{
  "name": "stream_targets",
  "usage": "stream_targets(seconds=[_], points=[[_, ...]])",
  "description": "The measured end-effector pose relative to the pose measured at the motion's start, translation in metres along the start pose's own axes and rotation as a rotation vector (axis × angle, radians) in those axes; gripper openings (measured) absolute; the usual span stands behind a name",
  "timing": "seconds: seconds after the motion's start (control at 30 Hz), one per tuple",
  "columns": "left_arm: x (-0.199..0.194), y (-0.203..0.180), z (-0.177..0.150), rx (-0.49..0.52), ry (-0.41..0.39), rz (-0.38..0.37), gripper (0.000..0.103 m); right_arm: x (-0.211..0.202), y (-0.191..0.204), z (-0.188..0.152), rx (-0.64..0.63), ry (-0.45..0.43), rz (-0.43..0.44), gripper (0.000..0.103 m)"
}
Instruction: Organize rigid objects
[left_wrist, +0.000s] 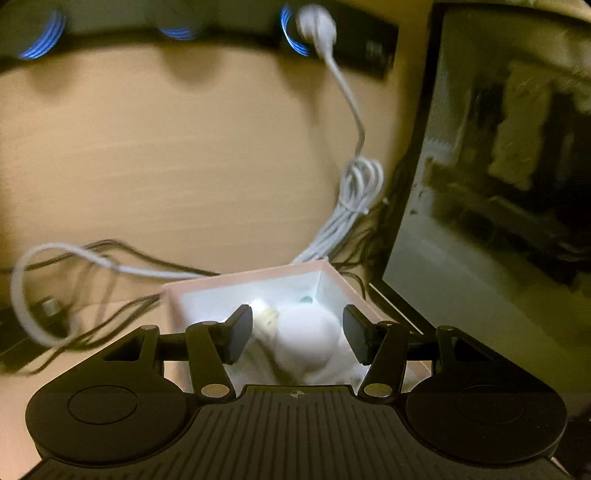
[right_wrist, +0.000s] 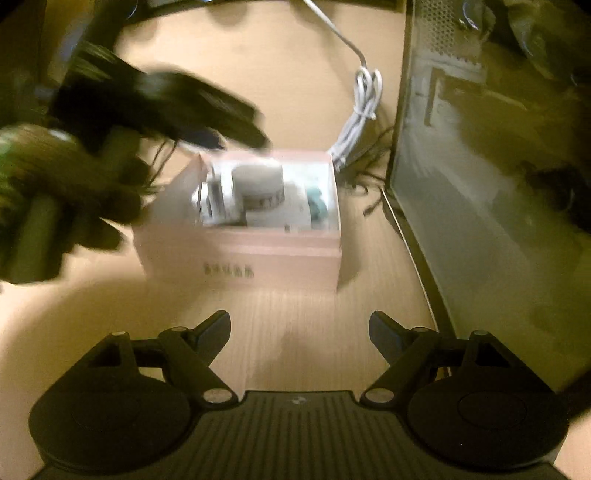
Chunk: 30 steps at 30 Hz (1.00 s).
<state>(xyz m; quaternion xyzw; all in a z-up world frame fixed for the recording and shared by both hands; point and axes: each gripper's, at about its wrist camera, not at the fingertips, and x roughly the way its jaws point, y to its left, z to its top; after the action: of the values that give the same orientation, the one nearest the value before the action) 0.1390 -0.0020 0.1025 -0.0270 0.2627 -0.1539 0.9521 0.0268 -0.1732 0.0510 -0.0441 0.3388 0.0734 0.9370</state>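
In the right wrist view, the right gripper (right_wrist: 300, 326) hangs over bare wooden desk (right_wrist: 295, 332), its jaws spread wide and holding nothing. A strip of free desk lies between its fingertips and the near wall of the pink box (right_wrist: 240, 258), which stands farther off with its open top facing up. Inside the box sit a grey-white round object (right_wrist: 258, 182), a white boxy item (right_wrist: 218, 203) at its left and a teal piece (right_wrist: 317, 206) against the right wall; blur hides finer detail. To the right, a dark glass-sided case (right_wrist: 480, 184) rises close beside the box, leaving only a narrow lane of desk between them. On the left, the left gripper (right_wrist: 207, 110) and the person's blurred hand (right_wrist: 55, 192) reach in over the box's far left corner.

The left wrist view shows what the other cannot: the left gripper (left_wrist: 297, 334) is poised directly above the box (left_wrist: 236, 280), jaws released, with a white rounded object (left_wrist: 308, 339) lying between the fingers (left_wrist: 238, 332) without a clear touch on either pad. Beyond the box's far rim run dark cables (left_wrist: 110, 251) and a bundled white cable (left_wrist: 354, 199) that leads up to a white plug (left_wrist: 317, 26) in a black strip (left_wrist: 354, 44) at the far edge. Open desk stretches left and far.
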Motion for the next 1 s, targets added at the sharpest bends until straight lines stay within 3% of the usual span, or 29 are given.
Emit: stream_targets(seconds=[0.1,0.23,0.33,0.4,0.57,0.7,0.8,1.0], points=[[-0.043,0.008,-0.033,-0.034,0.023,0.024,0.059,-0.004,0.01,-0.015,0.009,0.039,-0.012,0.083],[-0.084,0.008,-0.094,-0.033,0.121,0.098,0.06,-0.007,0.026,-0.034,0.004,0.073,-0.062,0.083],[-0.096,0.005,-0.129,-0.062,0.201,0.176,0.059,-0.007,0.03,-0.045,0.016,0.102,-0.043,0.086],[-0.1,0.0,-0.144,-0.078,0.203,0.21,0.059,0.0,0.032,-0.048,-0.016,0.131,-0.024,0.086],[-0.085,-0.016,-0.162,-0.091,0.174,0.284,0.059,0.012,0.032,-0.049,-0.059,0.078,-0.07,0.103],[-0.074,-0.026,-0.165,-0.073,0.138,0.326,0.06,0.023,0.025,-0.045,-0.067,0.012,-0.092,0.103],[-0.063,-0.027,-0.161,-0.073,0.123,0.351,0.061,0.033,0.018,-0.036,-0.053,0.033,-0.064,0.103],[-0.053,-0.028,-0.16,-0.08,0.098,0.37,0.063,0.047,0.01,-0.038,0.029,-0.025,-0.009,0.103]])
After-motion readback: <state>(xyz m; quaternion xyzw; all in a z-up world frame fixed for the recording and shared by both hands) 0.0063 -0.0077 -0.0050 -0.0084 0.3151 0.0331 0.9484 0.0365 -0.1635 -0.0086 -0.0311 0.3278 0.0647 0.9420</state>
